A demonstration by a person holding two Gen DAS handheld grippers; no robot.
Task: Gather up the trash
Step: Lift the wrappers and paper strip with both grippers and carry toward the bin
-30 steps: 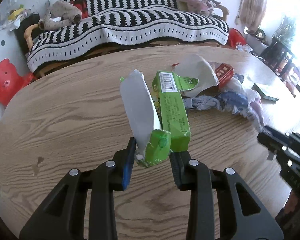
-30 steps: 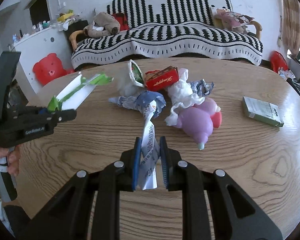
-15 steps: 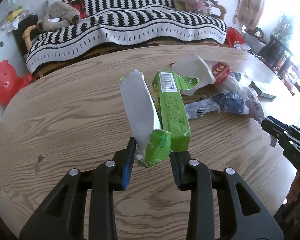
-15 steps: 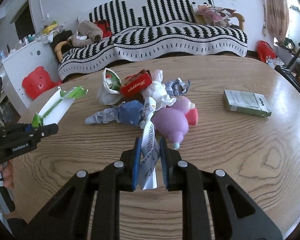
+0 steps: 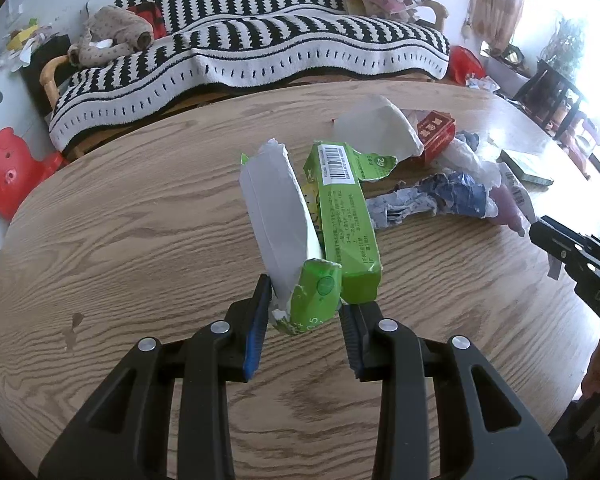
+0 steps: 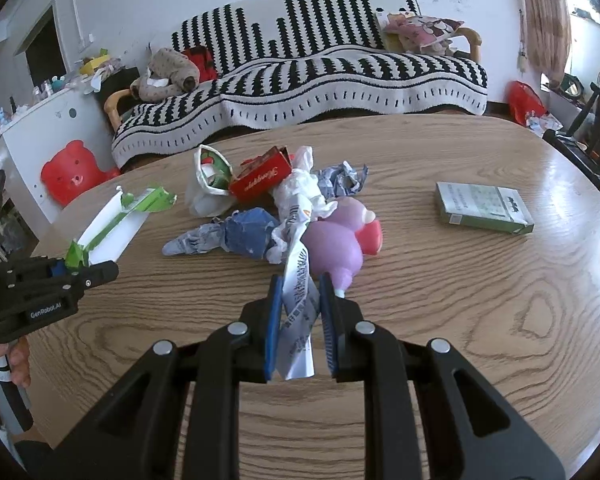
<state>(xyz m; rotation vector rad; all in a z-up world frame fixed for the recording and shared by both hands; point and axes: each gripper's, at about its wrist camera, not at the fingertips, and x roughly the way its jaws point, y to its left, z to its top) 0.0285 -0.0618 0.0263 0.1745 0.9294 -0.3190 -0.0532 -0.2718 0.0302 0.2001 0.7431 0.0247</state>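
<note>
My left gripper (image 5: 304, 296) is shut on a torn green and white box wrapper (image 5: 324, 216) and holds it above the wooden table (image 5: 140, 220). It also shows at the left of the right wrist view (image 6: 112, 224). My right gripper (image 6: 300, 288) is shut on a white printed paper strip (image 6: 298, 292) above the table. A trash pile lies mid-table: a blue crumpled wrapper (image 6: 240, 236), a red carton (image 6: 260, 180), a white bag (image 6: 208, 184), crumpled tissue (image 6: 304, 188) and a purple and pink toy bottle (image 6: 340, 240).
A green and white flat box (image 6: 484, 208) lies on the table to the right. A striped sofa (image 6: 320, 76) stands behind the table. A red bear stool (image 6: 72, 172) stands at the left, and dark chairs (image 6: 596, 136) at the right.
The right gripper has pulled back with the paper strip, so the pile sits farther from it. The left gripper still holds the green wrapper, nearly in place.
</note>
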